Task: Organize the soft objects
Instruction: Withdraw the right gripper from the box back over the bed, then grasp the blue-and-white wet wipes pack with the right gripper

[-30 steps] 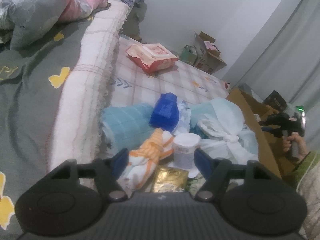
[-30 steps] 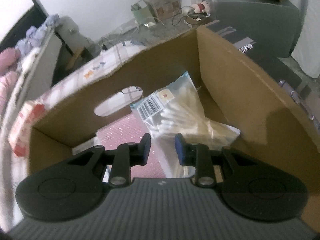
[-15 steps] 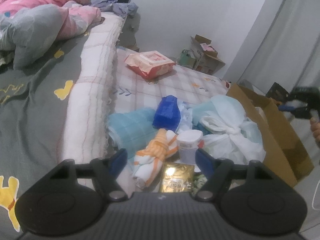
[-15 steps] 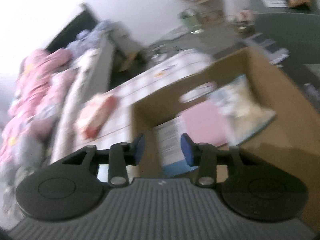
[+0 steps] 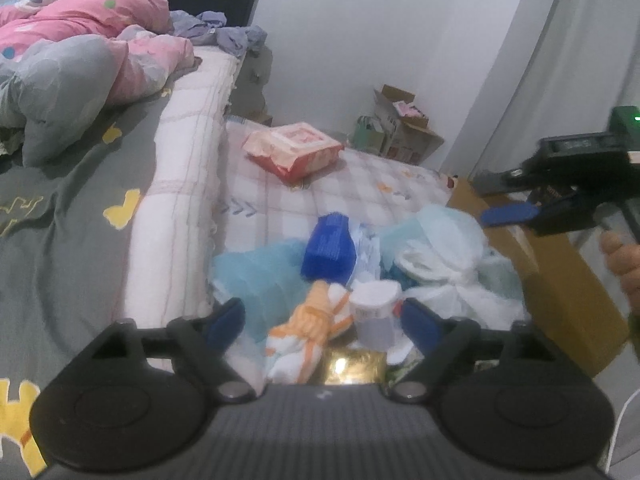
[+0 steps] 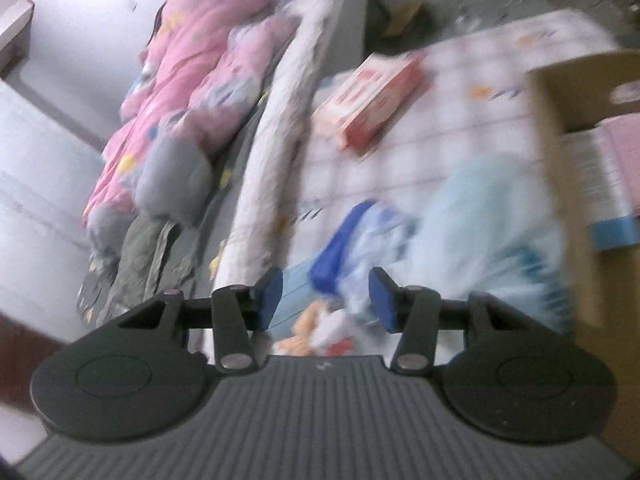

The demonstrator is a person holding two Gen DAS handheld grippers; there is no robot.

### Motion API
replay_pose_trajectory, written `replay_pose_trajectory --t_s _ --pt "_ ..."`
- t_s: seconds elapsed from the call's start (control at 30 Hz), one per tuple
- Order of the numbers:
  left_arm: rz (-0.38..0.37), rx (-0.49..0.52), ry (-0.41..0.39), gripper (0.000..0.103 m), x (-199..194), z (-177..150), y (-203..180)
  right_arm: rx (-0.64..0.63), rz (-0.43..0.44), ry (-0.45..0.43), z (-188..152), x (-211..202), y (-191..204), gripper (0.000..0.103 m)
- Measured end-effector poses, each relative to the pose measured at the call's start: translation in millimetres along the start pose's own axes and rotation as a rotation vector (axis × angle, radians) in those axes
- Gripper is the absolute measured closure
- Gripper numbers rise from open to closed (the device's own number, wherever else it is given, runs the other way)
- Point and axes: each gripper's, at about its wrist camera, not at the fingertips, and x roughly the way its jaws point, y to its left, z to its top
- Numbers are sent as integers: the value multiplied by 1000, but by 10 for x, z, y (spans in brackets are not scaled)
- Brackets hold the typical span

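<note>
right gripper (image 6: 326,294): jaws opening, nothing between them. a second ago these fingers stood nearly shut, low inside the cardboard box (image 5: 560,280), over a clear bag of white items. that bag is now out of this camera's sight, and only a pink sheet and a printed carton show inside the box's near corner. judged: a deposit has been made and this hand is free for another pick. its view is heavily blurred and now looks across the checked quilt (image 5: 360,184) toward the pile, so the hand has swung out of the box and back over the bed. from the left wrist view it hangs high at the right edge, clear of the pile, a bare hand (image 5: 624,264) on its handle.

left gripper (image 5: 324,316): jaws opening, wider than a second ago, gripping nothing. it hovers low over the near end of the pile and has barely shifted. in line between the fingers lie the orange-and-white cloth bundle (image 5: 312,328) and a white cup (image 5: 376,312), with a gold packet (image 5: 352,364) nearest the camera. contact with any of these is not visible.

remaining soft items, all on the quilt: light blue towel (image 5: 256,280), blue packet (image 5: 330,248), pale blue and white plastic-wrapped heap (image 5: 440,264) against the box wall, and the pink wipes pack (image 5: 294,150) well apart.

finding: sorting is partly done; most of the pile is still outside the box.
</note>
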Motion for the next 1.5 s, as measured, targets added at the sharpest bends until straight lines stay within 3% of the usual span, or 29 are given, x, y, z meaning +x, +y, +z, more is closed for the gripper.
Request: replay_pose_trajectory --t_s 0.23,0.43,0.53,0.77,0.97,1.03,1.13,1.3,1.5 --pt "-24 -18 8 0 127 192 126 -4 1 109 -56 579 312 50" --pt "-26 3 1 0 247 349 215 20 -48 160 -42 942 240 43" --pt "-15 40 1 0 348 422 220 29 -85 169 -10 1046 162 36" --pt "-22 194 97 1 796 572 107 68 -182 183 110 1185 -79 35" --pt "-75 261 191 23 1237 678 16 72 -220 218 217 1313 -126 35" --pt "-84 266 228 35 1388 711 4 74 -237 240 273 1374 -119 35" --pt "-103 254 284 45 1596 753 10 65 -265 267 371 1467 -96 35" --pt "-121 259 322 48 1794 794 -19 30 -301 288 604 1609 -23 35" --pt "-134 255 343 48 1915 811 -68 74 -339 396 727 1946 -170 35"
